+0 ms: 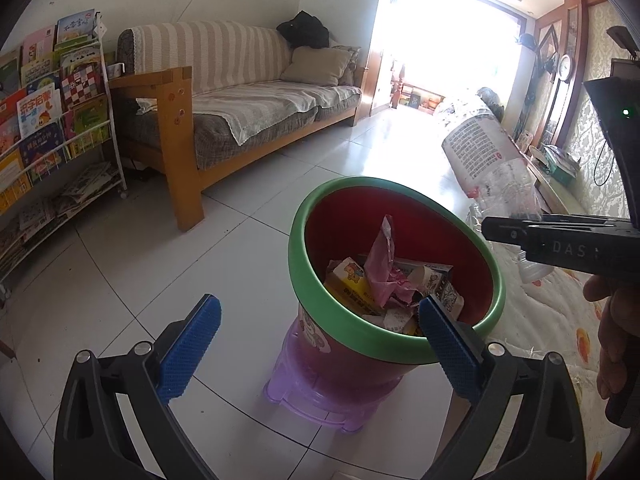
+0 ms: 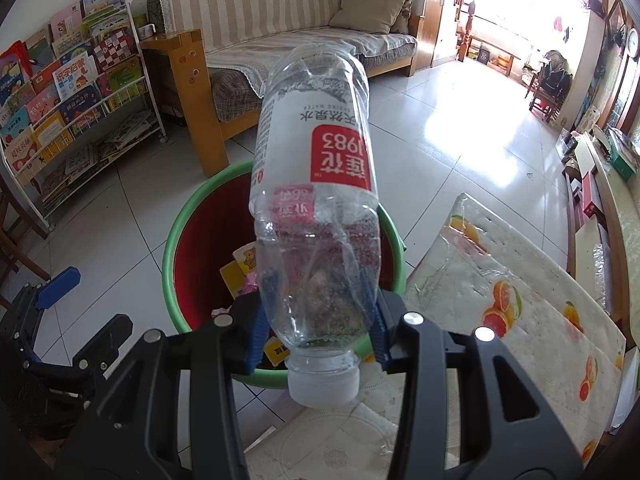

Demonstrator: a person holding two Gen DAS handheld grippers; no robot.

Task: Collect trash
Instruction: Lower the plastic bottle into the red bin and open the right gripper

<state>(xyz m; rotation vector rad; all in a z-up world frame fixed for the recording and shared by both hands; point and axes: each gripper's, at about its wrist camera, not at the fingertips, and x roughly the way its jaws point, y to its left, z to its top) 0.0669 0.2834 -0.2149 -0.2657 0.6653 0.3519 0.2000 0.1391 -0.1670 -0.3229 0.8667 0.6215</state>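
Bottle point(image 2: 316, 184) between right fingers point(image 2: 259, 320)

A living room with a pale tiled floor point(image 1: 120, 264). Against the far wall stands a wooden-framed sofa point(image 1: 240, 100) draped in striped beige covers, with a tan cushion point(image 1: 320, 65) and a heap of black clothing point(image 1: 305, 31) at its far end. To its left, a white wire rack point(image 1: 52, 120) holds rows of children's books – covers facing out. On the right, a tablecloth point(image 2: 500, 280) printed with oranges. A round wall clock point(image 1: 565, 67) hangs beside a bright, sunlit doorway point(image 1: 444, 48)
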